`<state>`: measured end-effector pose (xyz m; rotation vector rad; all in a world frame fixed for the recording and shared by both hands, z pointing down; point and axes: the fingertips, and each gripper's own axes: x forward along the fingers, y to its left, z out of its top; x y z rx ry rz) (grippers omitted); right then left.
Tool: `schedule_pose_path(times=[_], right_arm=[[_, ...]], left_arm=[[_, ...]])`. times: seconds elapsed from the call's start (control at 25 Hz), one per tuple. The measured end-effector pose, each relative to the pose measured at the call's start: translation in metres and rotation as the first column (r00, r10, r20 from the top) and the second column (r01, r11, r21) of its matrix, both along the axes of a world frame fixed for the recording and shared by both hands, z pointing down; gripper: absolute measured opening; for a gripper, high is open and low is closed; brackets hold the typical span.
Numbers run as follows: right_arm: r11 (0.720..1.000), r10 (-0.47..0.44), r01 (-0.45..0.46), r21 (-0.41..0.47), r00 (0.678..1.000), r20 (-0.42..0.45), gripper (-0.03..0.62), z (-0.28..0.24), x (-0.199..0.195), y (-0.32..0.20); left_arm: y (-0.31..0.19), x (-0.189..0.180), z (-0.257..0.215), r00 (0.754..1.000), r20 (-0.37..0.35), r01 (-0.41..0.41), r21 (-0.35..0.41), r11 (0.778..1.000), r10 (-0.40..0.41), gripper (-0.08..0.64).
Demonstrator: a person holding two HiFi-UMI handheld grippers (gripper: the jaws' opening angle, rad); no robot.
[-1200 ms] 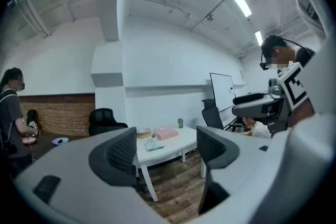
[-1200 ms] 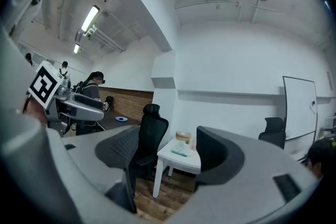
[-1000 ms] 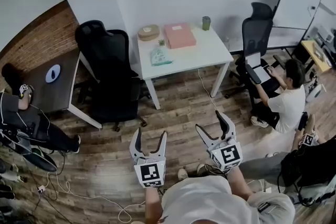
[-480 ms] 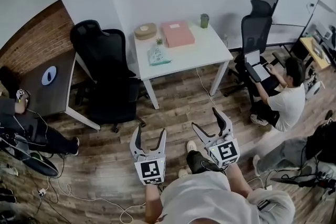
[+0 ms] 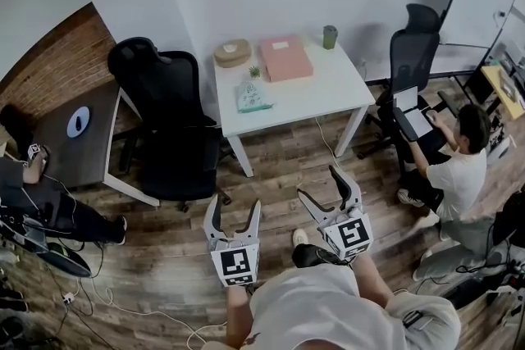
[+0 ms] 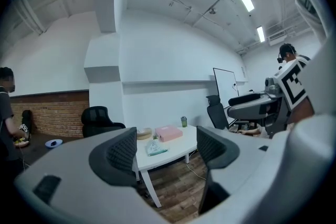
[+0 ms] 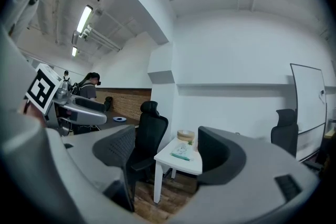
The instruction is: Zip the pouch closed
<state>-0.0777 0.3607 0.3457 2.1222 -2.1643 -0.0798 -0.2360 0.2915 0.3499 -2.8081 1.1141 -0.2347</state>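
Observation:
The pale green pouch [image 5: 253,94] lies on the white table [image 5: 328,86] across the room, near its front left corner. It shows small in the left gripper view [image 6: 155,149] and the right gripper view [image 7: 181,152]. My left gripper [image 5: 235,209] [image 6: 165,152] is held level over the wooden floor, far short of the table, open and holding nothing. My right gripper [image 5: 320,186] [image 7: 167,152] is beside it, jaws wide open and empty too.
On the table also stand a pink box [image 5: 285,57], a round tan box [image 5: 233,52], a green cup [image 5: 330,37] and a small plant [image 5: 254,71]. A black office chair [image 5: 164,119] stands left of the table, another [image 5: 414,53] to its right. A person [image 5: 459,168] sits at right. A dark desk [image 5: 78,127] stands at left.
I have stepped forward over the floor, one foot now showing between the grippers. Both grippers came along toward the table. They remain open and empty.

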Motion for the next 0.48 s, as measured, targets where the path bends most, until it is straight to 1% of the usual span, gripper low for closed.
schedule_pose_path(times=[0.48], right_arm=[[0.998, -0.058, 0.059, -0.014, 0.998, 0.031, 0.374, 0.003, 0.07, -0.074]], left_arm=[[-0.065, 0.067, 0.0, 0.998, 0.03, 0.059, -0.015, 0.998, -0.059, 0.351]])
